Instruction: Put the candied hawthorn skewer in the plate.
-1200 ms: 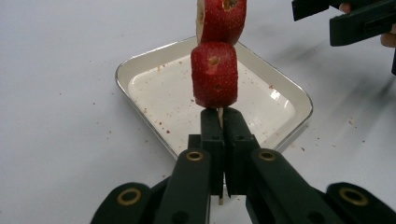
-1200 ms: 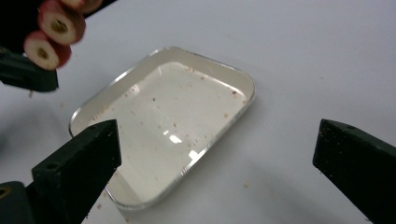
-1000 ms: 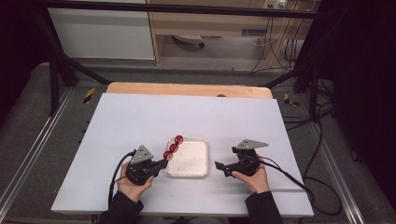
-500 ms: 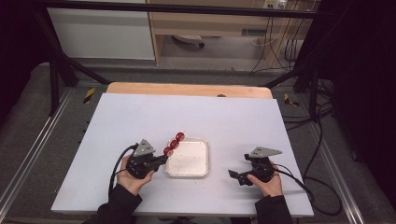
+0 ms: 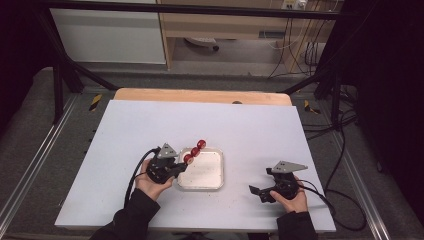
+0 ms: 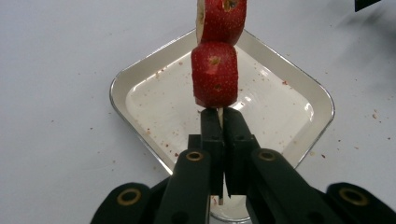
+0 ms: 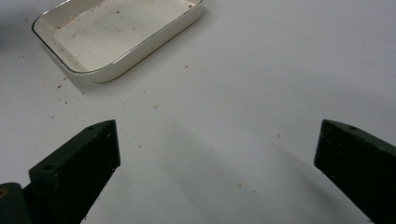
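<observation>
Left gripper clamped on skewer w/ red fruit slices, held over dish, prob. so bits fall inside. Right gripper wide open, empty, parked well apart over table.

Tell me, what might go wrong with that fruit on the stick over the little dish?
The left hand-held gripper pinches just the thin skewer at its bare end, so it could twist or slip. The red fruit pieces sit out past the grip and may slide off, landing beyond the white tray. The right hand-held gripper hangs open, off to the side of the tray, too far to catch anything.
</observation>
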Tool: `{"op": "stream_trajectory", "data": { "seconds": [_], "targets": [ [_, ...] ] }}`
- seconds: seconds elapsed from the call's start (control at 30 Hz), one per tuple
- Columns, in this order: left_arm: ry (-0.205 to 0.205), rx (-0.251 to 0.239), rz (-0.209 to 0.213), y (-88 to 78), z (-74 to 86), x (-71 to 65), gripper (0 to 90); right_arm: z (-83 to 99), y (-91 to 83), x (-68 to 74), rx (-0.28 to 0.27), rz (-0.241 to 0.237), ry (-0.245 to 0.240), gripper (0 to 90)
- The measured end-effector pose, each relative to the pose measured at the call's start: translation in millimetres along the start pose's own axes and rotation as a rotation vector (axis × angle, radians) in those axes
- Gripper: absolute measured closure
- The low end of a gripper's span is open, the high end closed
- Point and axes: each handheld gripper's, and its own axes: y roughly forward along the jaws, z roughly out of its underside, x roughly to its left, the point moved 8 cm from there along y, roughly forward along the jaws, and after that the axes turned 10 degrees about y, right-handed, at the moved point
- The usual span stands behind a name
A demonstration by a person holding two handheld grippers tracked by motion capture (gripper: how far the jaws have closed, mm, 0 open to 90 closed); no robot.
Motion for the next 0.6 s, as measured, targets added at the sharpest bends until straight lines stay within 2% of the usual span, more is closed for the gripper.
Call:
{"op": "stream_trajectory", "data": {
  "seconds": [0.27, 0.6],
  "targets": [
    [-0.009, 0.043, 0.006, 14.6, -1.0, -0.2, 87.9, 3.2, -1.5, 0.9, 0.010, 0.000, -0.005, 0.9],
    [-0.022, 0.130, 0.017, 29.1, 7.8, -2.6, 87.9, 4.5, -2.4, 1.6, 0.014, -0.003, -0.004, 0.9]
  ]
}}
